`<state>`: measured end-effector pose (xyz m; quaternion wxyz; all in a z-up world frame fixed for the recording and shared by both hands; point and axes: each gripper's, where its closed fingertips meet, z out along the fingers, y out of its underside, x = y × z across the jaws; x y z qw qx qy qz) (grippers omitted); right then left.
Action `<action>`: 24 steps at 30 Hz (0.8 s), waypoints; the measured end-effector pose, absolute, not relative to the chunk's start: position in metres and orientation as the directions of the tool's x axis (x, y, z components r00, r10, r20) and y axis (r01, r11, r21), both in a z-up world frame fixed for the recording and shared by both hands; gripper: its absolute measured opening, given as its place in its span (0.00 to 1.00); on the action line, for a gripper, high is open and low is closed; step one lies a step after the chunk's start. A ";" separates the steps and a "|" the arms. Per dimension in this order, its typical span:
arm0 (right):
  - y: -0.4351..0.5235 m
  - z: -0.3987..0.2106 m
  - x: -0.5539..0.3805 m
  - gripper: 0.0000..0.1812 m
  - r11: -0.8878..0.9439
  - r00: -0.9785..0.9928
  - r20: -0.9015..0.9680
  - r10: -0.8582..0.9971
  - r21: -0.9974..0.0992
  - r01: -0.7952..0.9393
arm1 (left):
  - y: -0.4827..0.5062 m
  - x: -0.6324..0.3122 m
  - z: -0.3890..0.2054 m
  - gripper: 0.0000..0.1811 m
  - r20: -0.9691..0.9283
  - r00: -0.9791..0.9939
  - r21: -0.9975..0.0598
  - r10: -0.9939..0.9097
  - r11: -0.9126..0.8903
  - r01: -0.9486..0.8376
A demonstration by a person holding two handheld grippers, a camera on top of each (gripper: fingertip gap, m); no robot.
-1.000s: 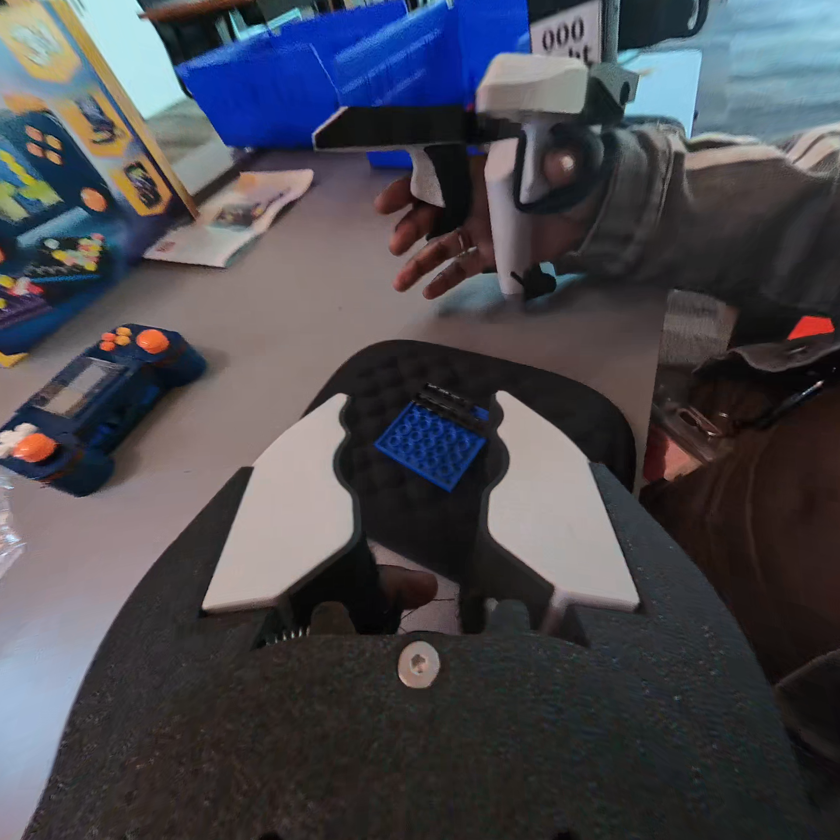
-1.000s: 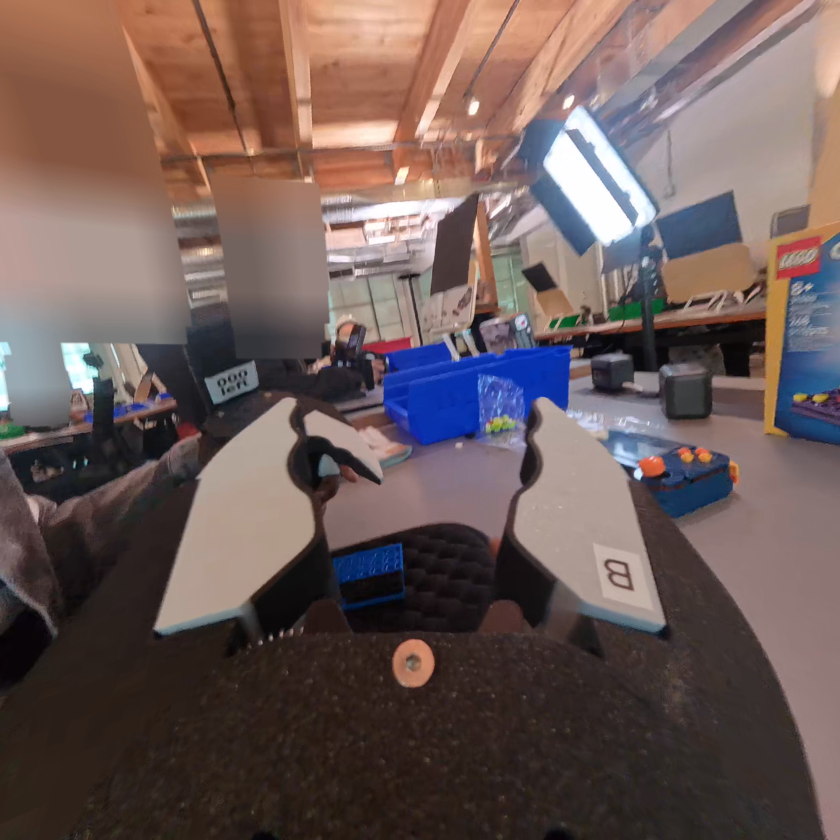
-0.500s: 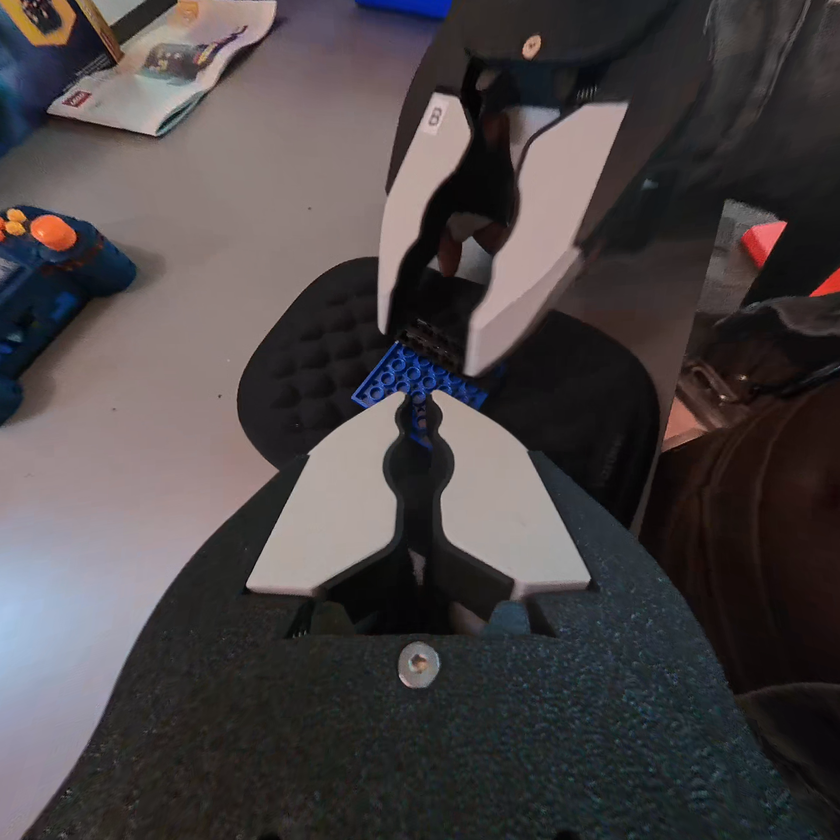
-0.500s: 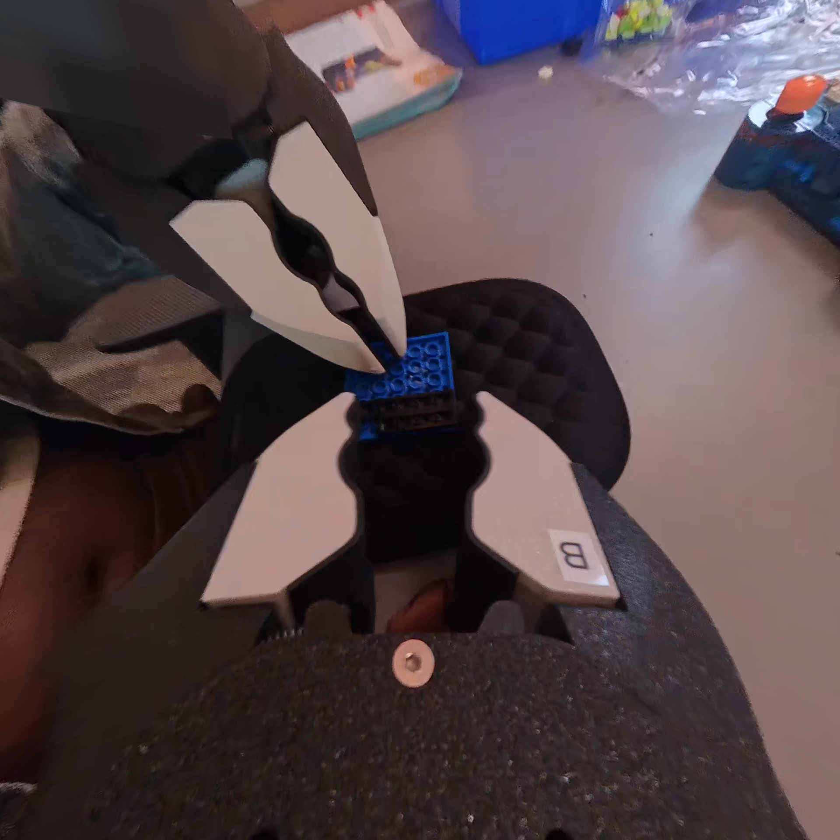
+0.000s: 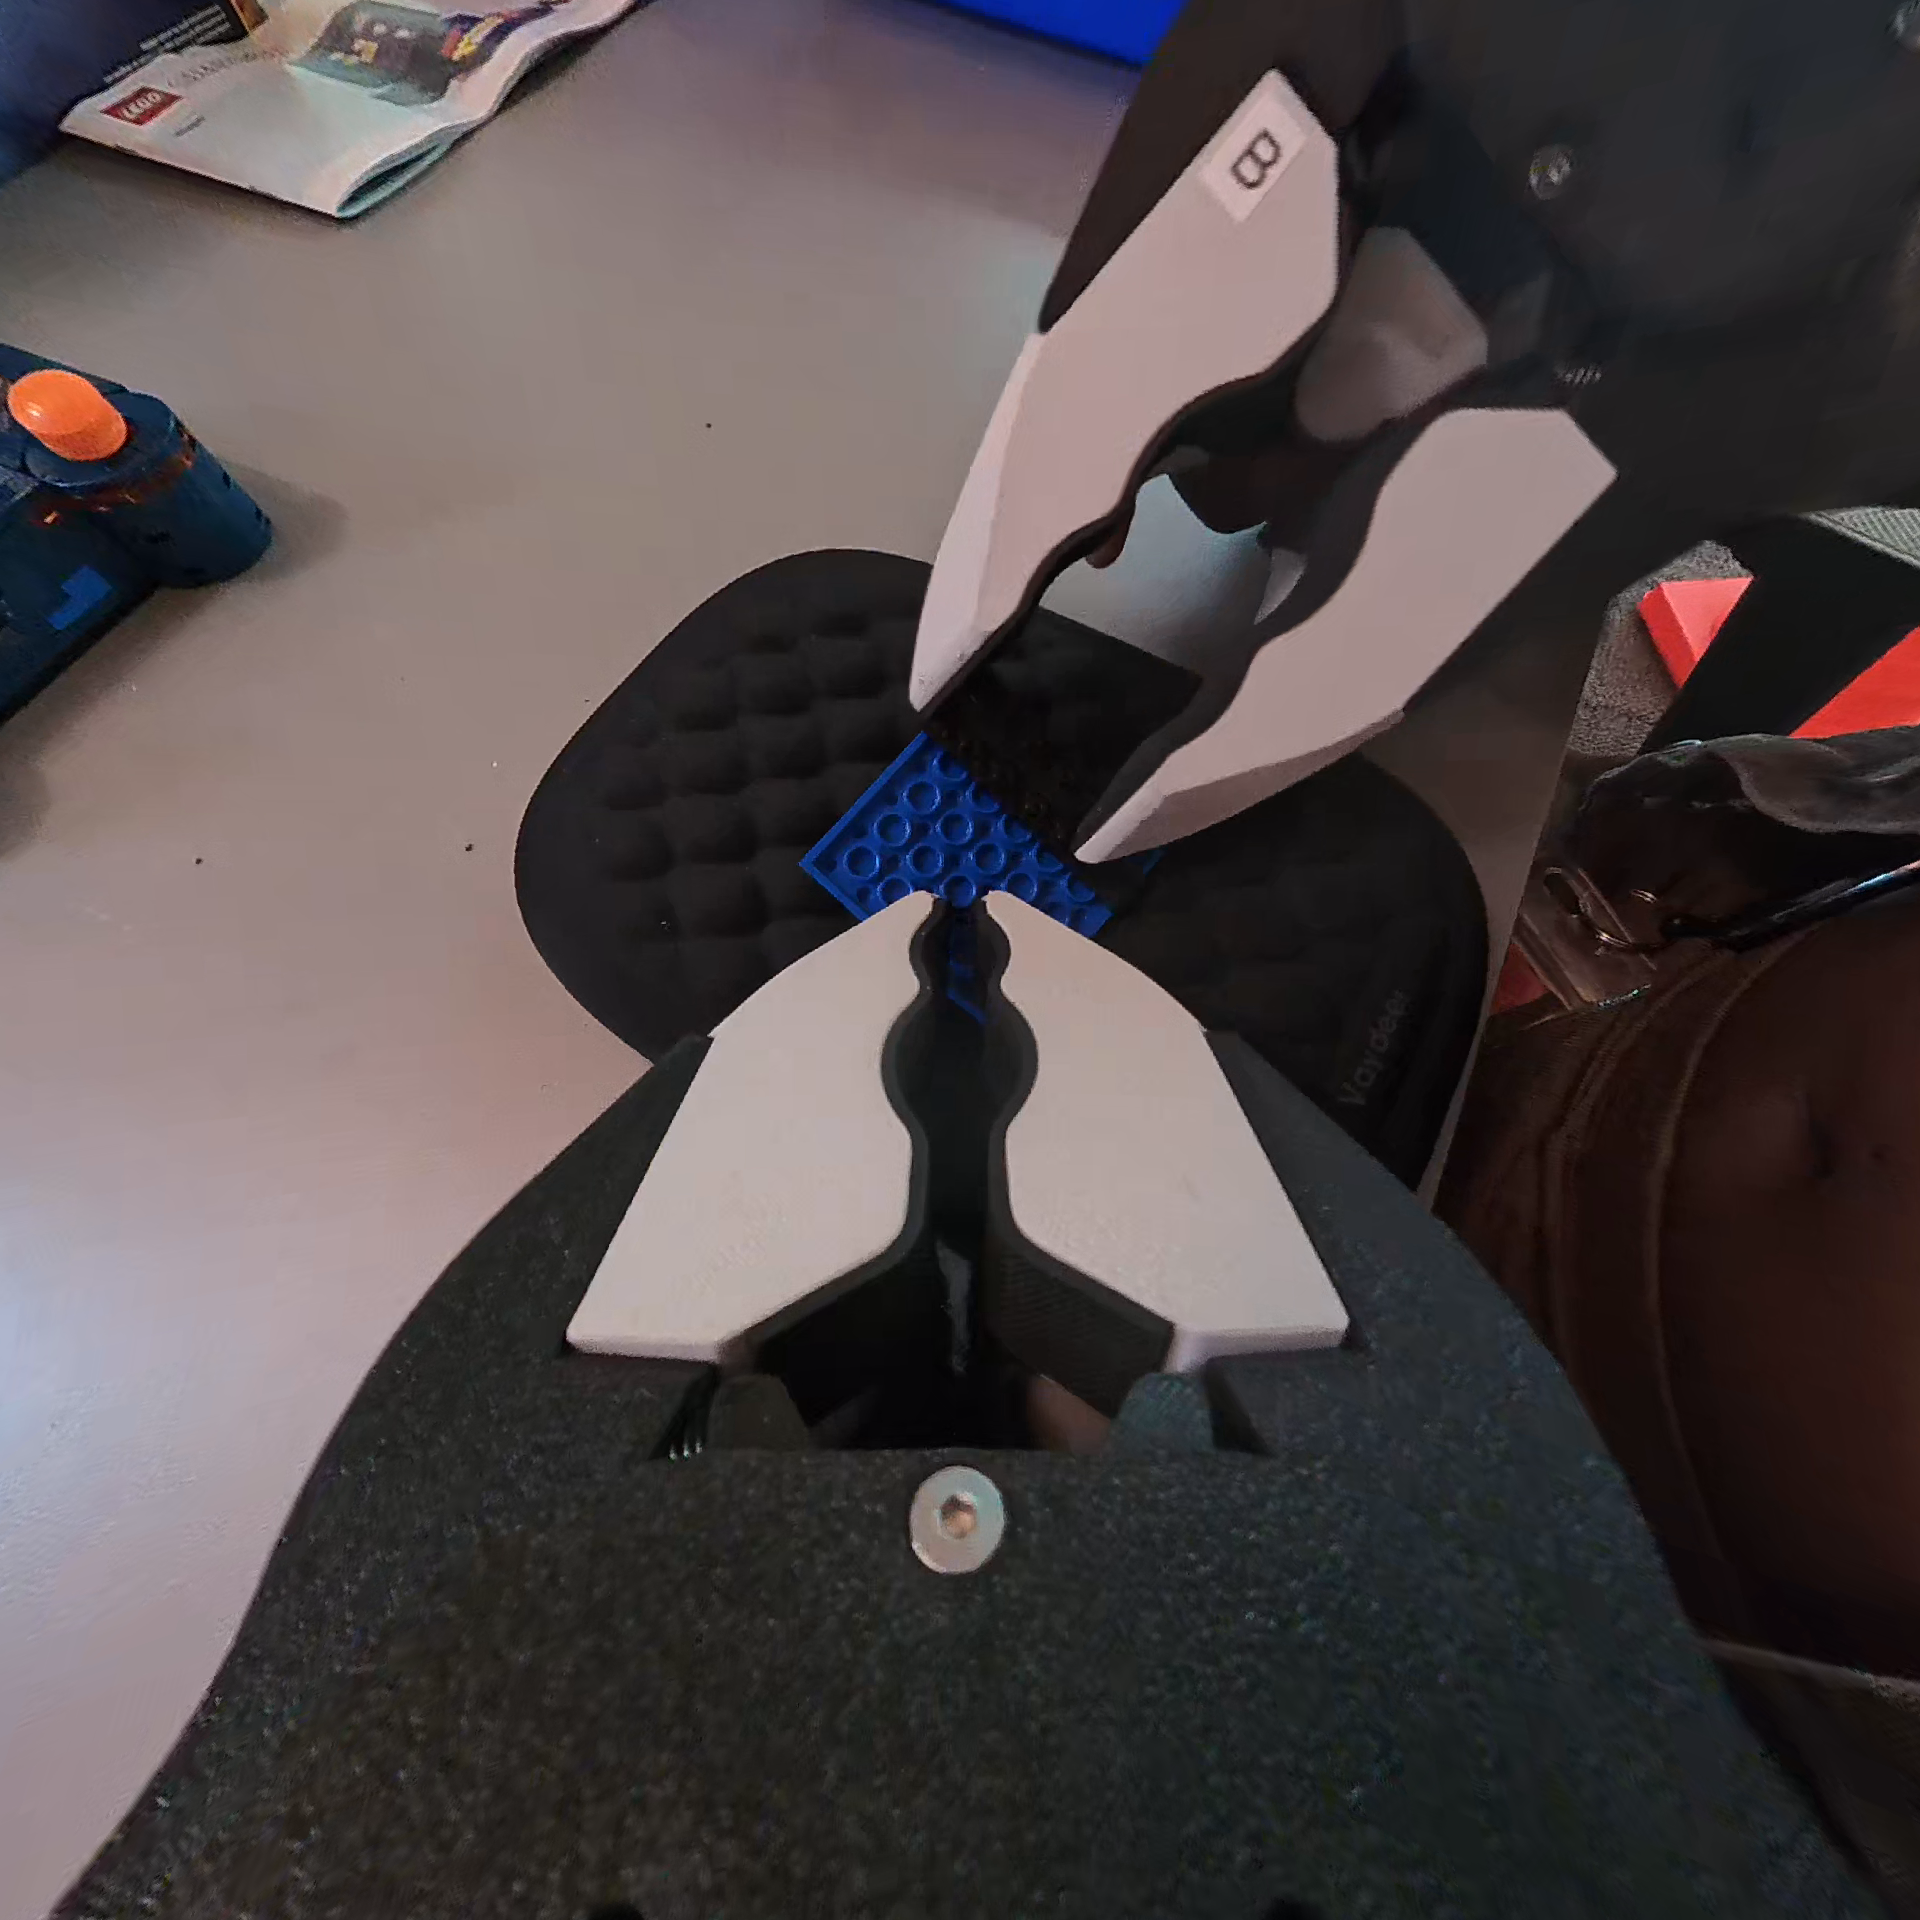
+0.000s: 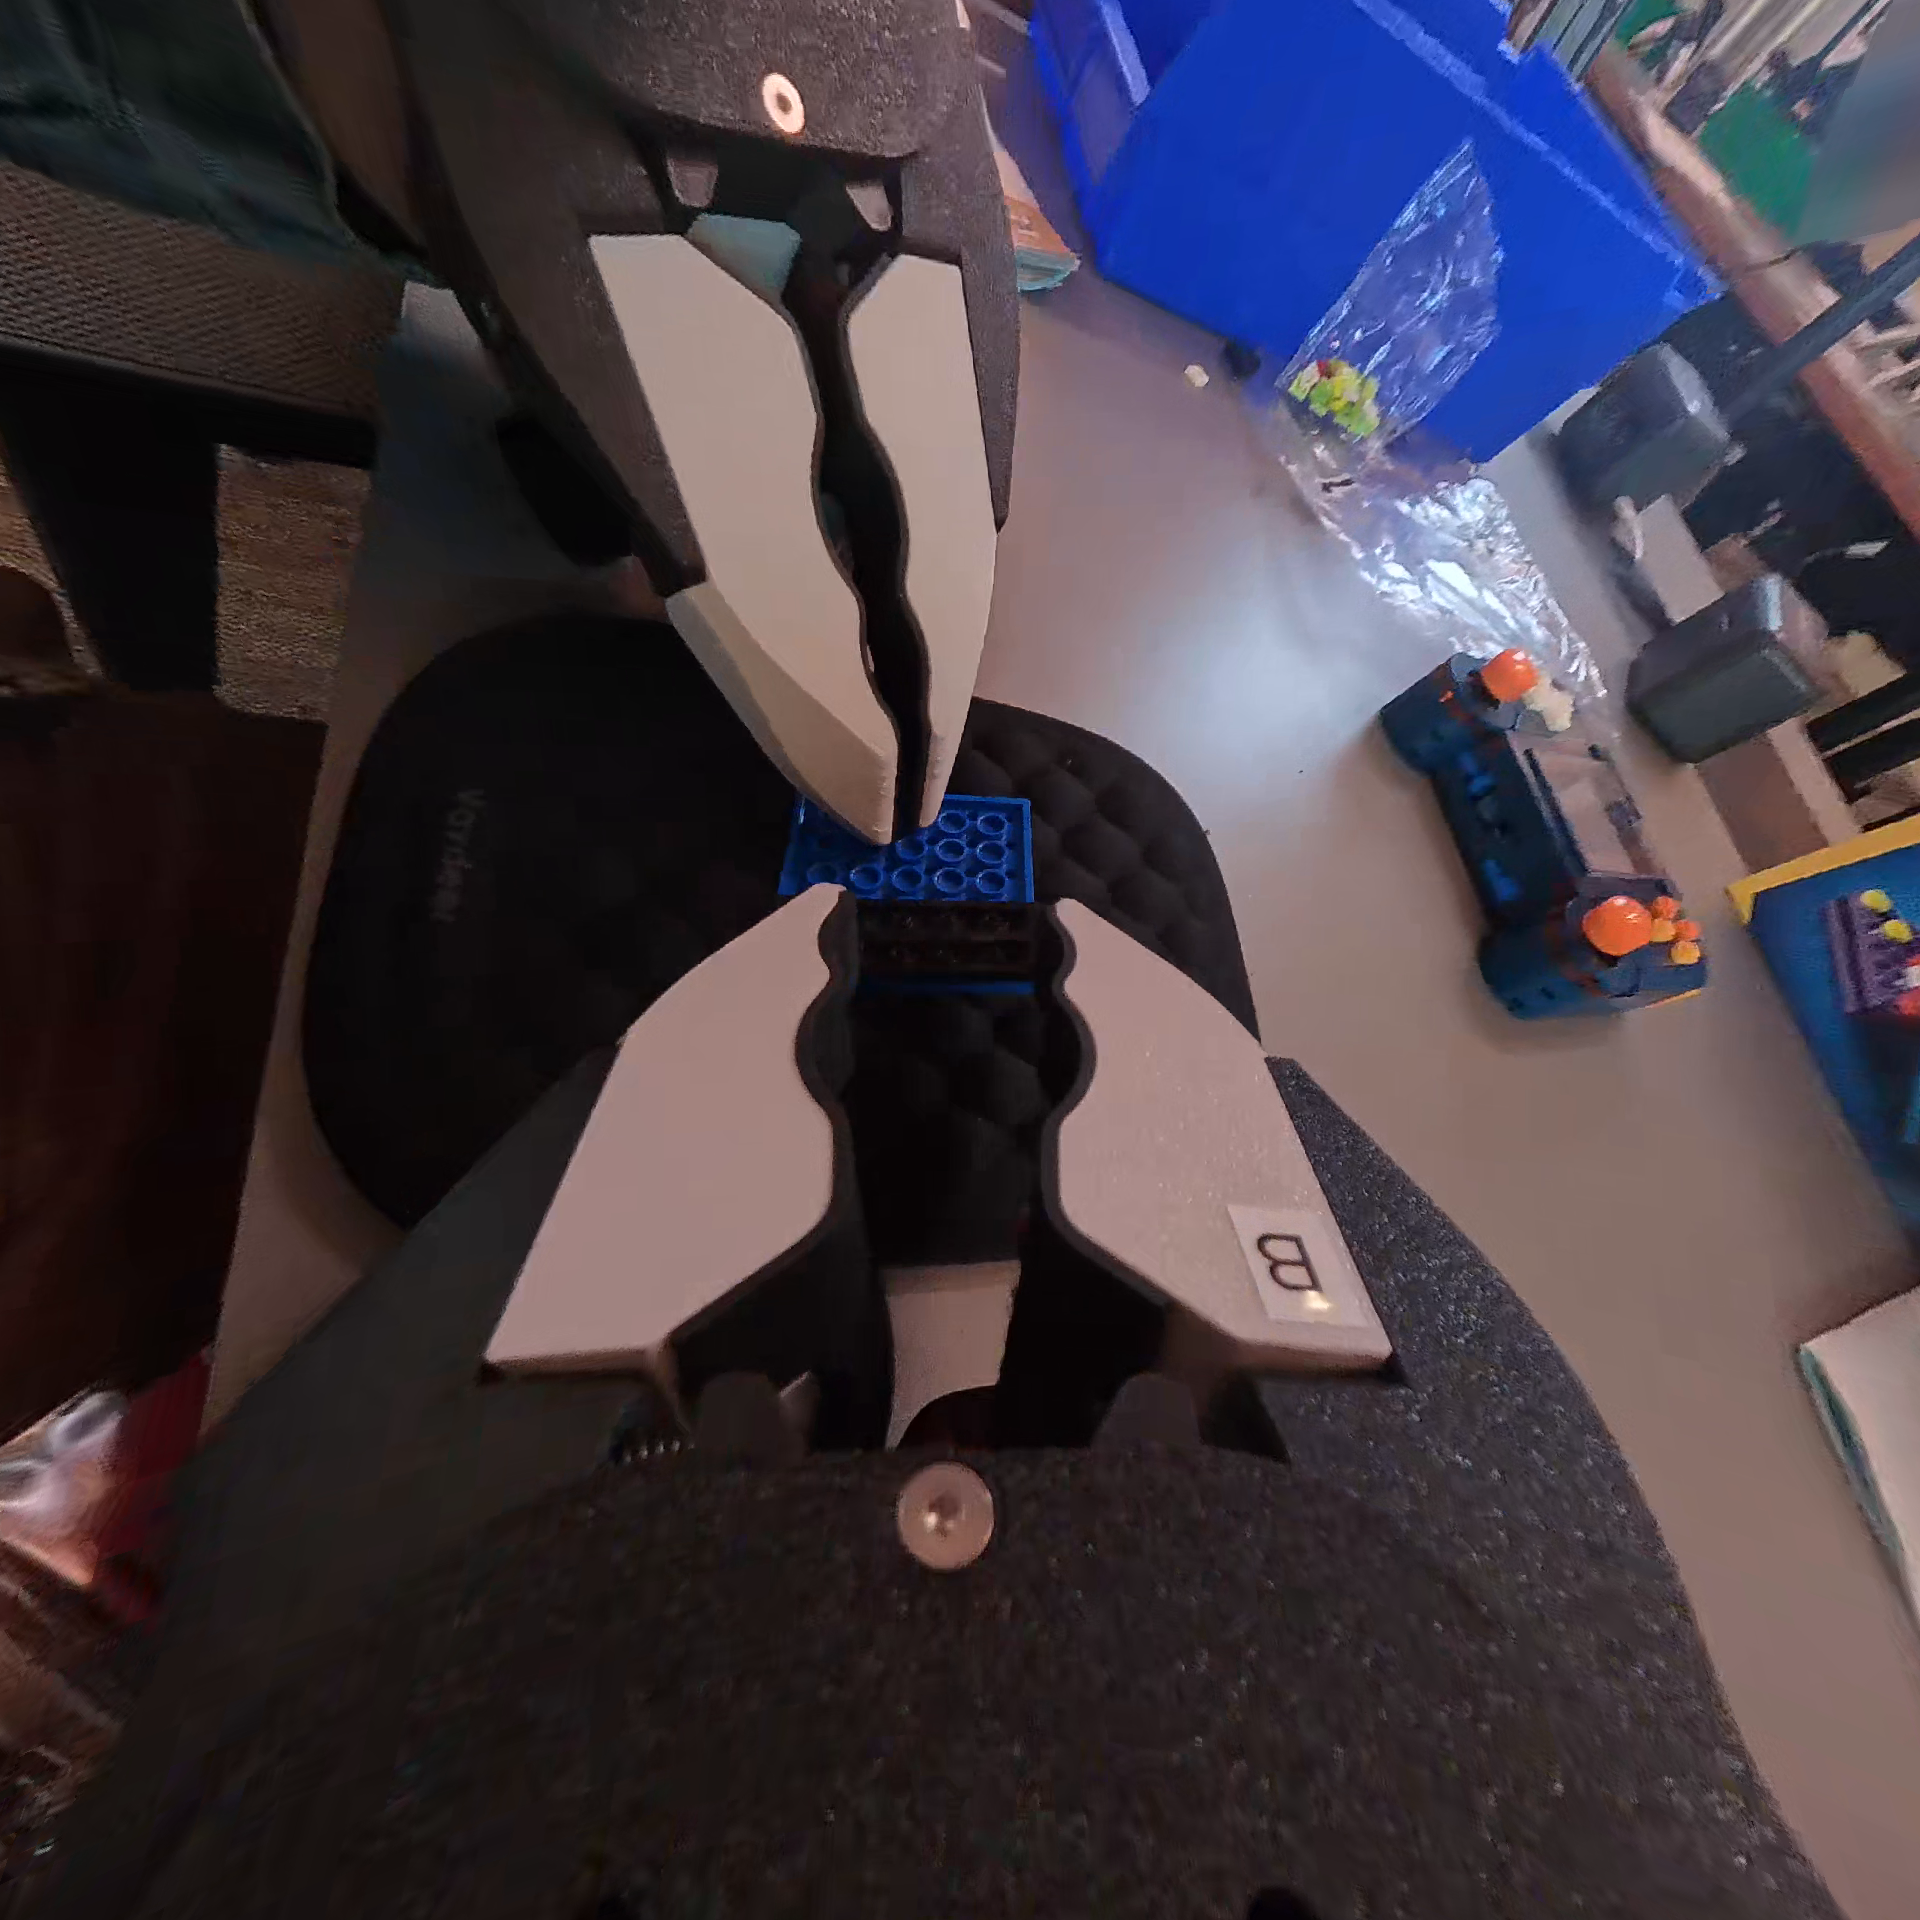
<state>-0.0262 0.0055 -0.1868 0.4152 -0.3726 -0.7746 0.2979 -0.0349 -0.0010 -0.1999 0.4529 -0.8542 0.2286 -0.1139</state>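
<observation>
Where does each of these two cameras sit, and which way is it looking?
Left wrist view: on the left hand-held gripper, looking down along its fingers at a blue studded plate on a black pad; the right hand-held gripper faces it.
Right wrist view: on the right hand-held gripper, looking the opposite way; the left hand-held gripper comes down from above.
Both share plate, pad, grey table and toy controller.

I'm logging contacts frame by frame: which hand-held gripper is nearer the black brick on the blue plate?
Right. The right hand-held gripper straddles the black brick, jaws open. The left hand-held gripper pinches the blue plate at its opposite edge.
</observation>
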 end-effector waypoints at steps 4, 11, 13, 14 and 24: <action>0.006 -0.188 -0.026 0.00 0.756 -0.358 0.668 0.653 -0.601 0.259 | 0.001 -0.034 -0.202 0.02 -0.001 0.878 -0.813 -0.479 -0.511 -0.279; 0.025 -0.184 -0.022 0.17 0.272 -0.342 0.132 0.930 -0.874 0.402 | 0.001 -0.034 -0.202 0.02 0.006 0.877 -0.820 -0.480 -0.504 -0.270; 0.030 -0.180 -0.021 0.19 0.229 -0.322 0.100 0.942 -0.890 0.394 | 0.001 -0.034 -0.201 0.02 0.006 0.877 -0.822 -0.481 -0.502 -0.270; 0.034 -0.175 -0.021 0.19 0.225 -0.298 0.115 0.948 -0.903 0.367 | 0.001 -0.034 -0.201 0.02 0.002 0.877 -0.822 -0.481 -0.500 -0.272; -0.043 -0.142 0.029 0.18 0.171 -0.551 -0.020 0.834 -0.941 0.293 | 0.002 -0.034 -0.199 0.02 -0.043 0.875 -0.831 -0.482 -0.470 -0.299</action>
